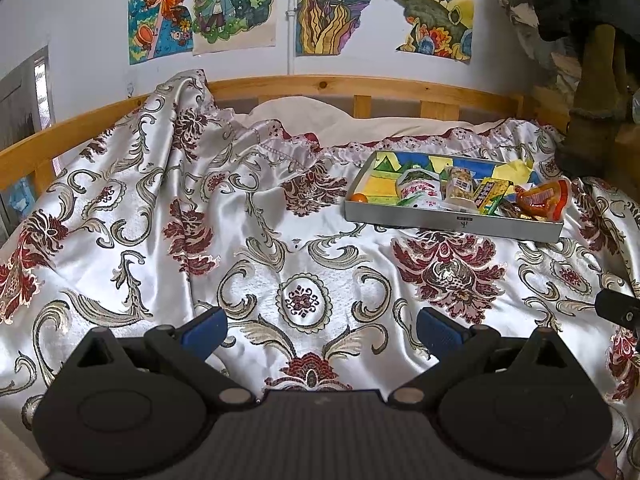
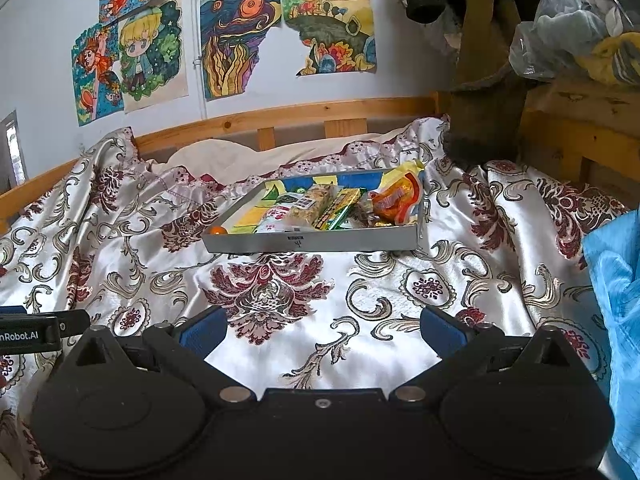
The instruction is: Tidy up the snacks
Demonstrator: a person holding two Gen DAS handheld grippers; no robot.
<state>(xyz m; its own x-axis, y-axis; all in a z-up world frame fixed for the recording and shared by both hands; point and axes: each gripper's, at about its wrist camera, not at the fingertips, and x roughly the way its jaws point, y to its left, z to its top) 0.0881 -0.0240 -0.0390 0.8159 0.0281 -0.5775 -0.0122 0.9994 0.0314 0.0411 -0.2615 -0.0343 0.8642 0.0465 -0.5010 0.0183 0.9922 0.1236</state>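
Note:
A shallow grey box [image 1: 452, 222] [image 2: 312, 239] lies on the bed's patterned satin cover, far right in the left wrist view and centre in the right wrist view. It holds several snack packets: an orange-red pouch [image 1: 544, 198] [image 2: 398, 196], a green bar [image 1: 490, 194] [image 2: 338, 208], a clear oat bar pack [image 1: 458, 184] [image 2: 312, 206], a white packet [image 1: 416, 190] [image 2: 274, 218] and a small orange ball [image 1: 359, 197] [image 2: 219, 230]. My left gripper [image 1: 322, 330] is open and empty, low over the cover. My right gripper [image 2: 324, 330] is open and empty, short of the box.
A wooden bed rail [image 1: 320, 84] [image 2: 280, 114] runs behind the cover, with drawings on the wall above. A brown plush post [image 2: 486, 100] and bagged clothes [image 2: 580, 20] stand at the right. A blue sheet [image 2: 616, 300] lies at the right edge.

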